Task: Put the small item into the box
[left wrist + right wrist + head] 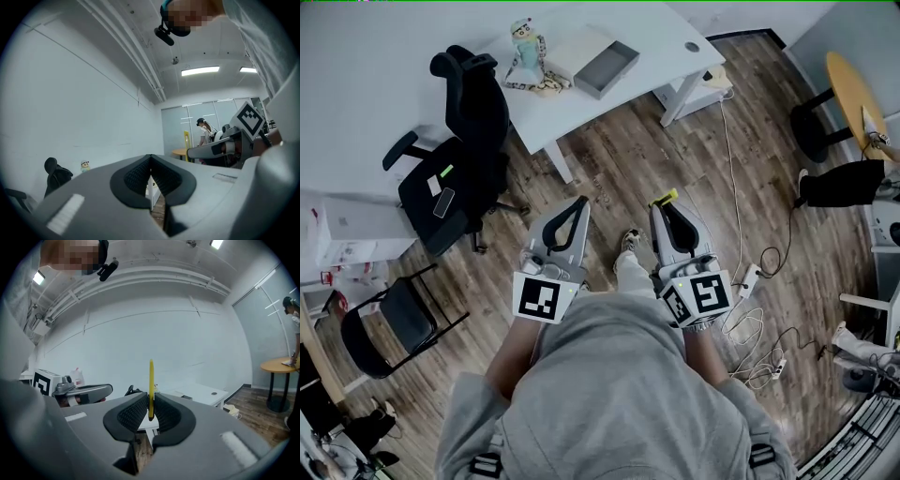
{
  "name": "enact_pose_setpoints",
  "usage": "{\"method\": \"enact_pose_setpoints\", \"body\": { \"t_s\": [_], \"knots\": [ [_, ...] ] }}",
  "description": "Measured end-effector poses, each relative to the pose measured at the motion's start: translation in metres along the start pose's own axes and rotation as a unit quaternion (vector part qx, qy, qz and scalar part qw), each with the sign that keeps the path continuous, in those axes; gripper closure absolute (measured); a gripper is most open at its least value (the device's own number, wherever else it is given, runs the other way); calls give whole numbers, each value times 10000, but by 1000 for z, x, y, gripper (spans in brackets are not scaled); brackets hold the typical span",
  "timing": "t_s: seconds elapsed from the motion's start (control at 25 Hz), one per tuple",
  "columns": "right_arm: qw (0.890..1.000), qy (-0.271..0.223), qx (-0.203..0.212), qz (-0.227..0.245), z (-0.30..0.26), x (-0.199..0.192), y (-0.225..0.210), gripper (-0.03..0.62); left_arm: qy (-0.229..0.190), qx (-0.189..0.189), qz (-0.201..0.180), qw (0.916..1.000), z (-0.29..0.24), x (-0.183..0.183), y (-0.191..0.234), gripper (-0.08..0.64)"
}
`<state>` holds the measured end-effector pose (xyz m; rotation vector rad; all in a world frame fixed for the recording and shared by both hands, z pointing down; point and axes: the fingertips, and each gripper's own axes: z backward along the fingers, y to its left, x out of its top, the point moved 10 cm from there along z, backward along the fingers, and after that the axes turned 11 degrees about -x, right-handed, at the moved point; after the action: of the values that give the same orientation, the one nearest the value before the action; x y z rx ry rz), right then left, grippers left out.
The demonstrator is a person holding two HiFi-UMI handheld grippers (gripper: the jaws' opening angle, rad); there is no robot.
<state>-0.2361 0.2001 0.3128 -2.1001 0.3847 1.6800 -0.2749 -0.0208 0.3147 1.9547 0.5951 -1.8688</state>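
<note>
Jaws of the right gripper are clamped on a small yellow item, a thin flat strip that stands upright between the ribbed black pads and sticks out past their tips. Jaws of the left gripper are pressed together with nothing between them.

From the head view, both grippers are held side by side in front of the person's chest, above a wooden floor. The left gripper is on the left and the right gripper on the right, with the small yellow item showing at its tip. Each gripper carries a cube with black-and-white square markers at its near end.

Well beyond the grippers, at the far side of the scene, stands a white table. An open grey box rests on it, well apart from the yellow item. Just left of the box sits a small toy figure.

A black office chair stands at the left of the table, and a black folding chair is nearer on the left. White cables trail over the floor on the right. A round wooden table sits at the far right.
</note>
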Motion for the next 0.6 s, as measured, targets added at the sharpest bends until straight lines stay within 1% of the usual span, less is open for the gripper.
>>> {"method": "enact_pose_setpoints", "body": {
  "t_s": [0.28, 0.6],
  "knots": [
    [9998, 17, 219, -28, -33, 17, -38, 528, 39, 224, -37, 9997, -43, 11, 4, 557],
    [9982, 85, 584, 69, -74, 32, -86, 528, -14, 626, -67, 9980, -94, 16, 7, 557]
  ]
}}
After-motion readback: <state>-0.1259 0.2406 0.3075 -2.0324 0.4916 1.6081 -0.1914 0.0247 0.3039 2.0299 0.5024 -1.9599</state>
